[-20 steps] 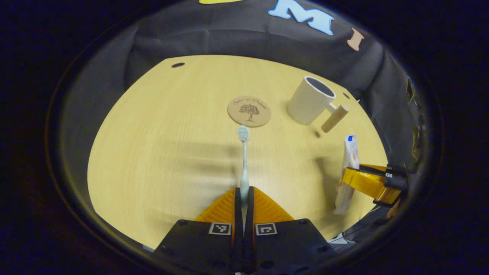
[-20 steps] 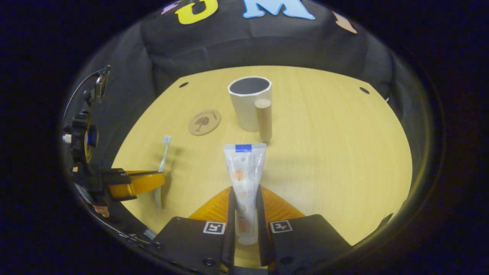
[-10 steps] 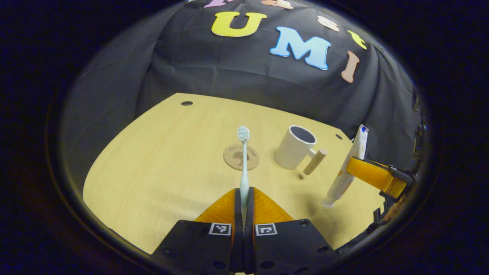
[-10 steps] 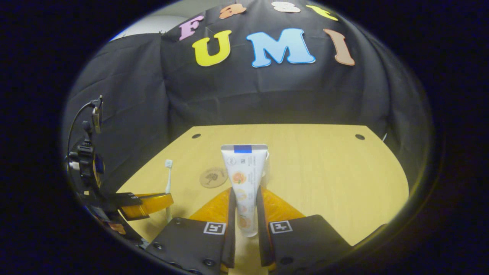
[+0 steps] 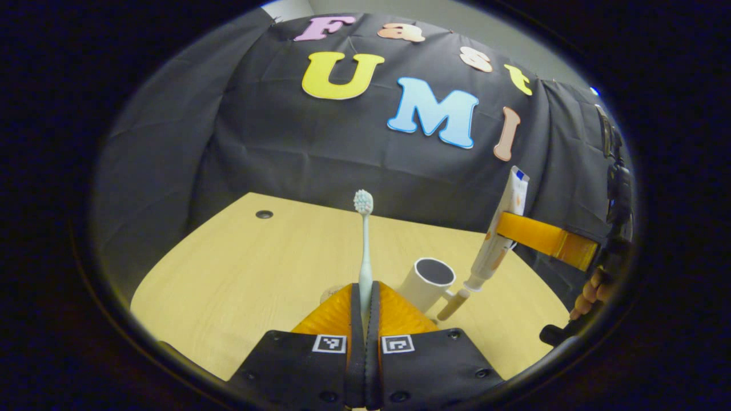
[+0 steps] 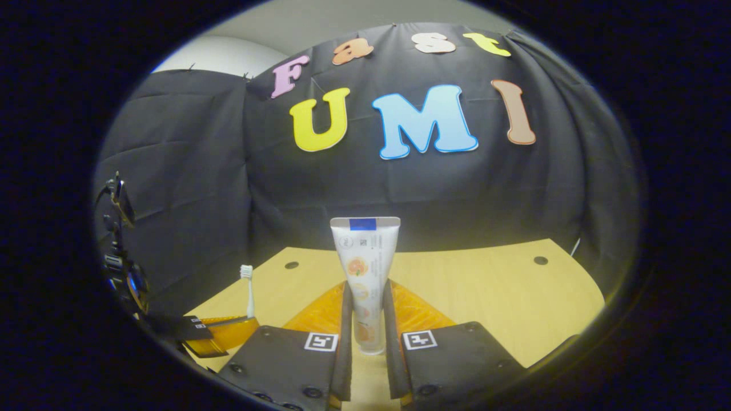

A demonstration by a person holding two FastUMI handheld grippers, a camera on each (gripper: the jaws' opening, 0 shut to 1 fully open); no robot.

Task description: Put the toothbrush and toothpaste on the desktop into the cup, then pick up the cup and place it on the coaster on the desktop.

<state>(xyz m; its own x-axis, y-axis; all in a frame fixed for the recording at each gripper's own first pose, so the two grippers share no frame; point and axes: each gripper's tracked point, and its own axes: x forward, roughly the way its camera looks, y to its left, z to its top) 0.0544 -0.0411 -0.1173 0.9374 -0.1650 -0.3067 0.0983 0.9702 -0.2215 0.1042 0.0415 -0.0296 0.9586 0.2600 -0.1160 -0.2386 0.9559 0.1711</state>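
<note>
Left tool (image 5: 363,308): clamped on the toothbrush (image 5: 364,245), held upright, bristles up, clear of the desk (image 5: 240,268)
Right tool (image 6: 365,319): clamped on the toothpaste (image 6: 365,268), cap end down, lifted
Cup (image 5: 425,282): stands open on the desk, nothing in it that I can see
Coaster (image 5: 330,294): mostly hidden behind the left tool, bare
Done: both items picked up
Left: drop both into the cup, then move the cup onto the coaster

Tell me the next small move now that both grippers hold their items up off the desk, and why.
Probably bring the right gripper over the white cup with the wooden handle and lower it. In the left gripper view, the white toothpaste tube hangs cap-down just above and right of the cup's open mouth. The left gripper holds the pale blue toothbrush upright, farther off.
</note>
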